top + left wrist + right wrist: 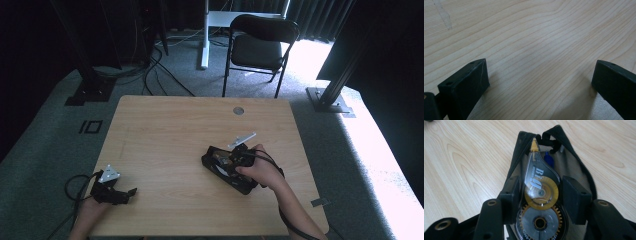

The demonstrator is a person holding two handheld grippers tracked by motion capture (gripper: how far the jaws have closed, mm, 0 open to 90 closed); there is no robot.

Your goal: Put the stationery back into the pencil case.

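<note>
Right gripper [540, 195]: clamped on correction tape [540, 192] over open black pouch [576, 167] | Left gripper [540, 82]: jaws wide, empty, on desk [536, 30]

Around your left tongs [131, 191] the counter [170, 130] lies bare, so you can pass freely across its left half and far side. On the right, the open black pouch [220, 165] holding the correction tape [540, 192] blocks your path near your right tongs [540, 195].
</note>
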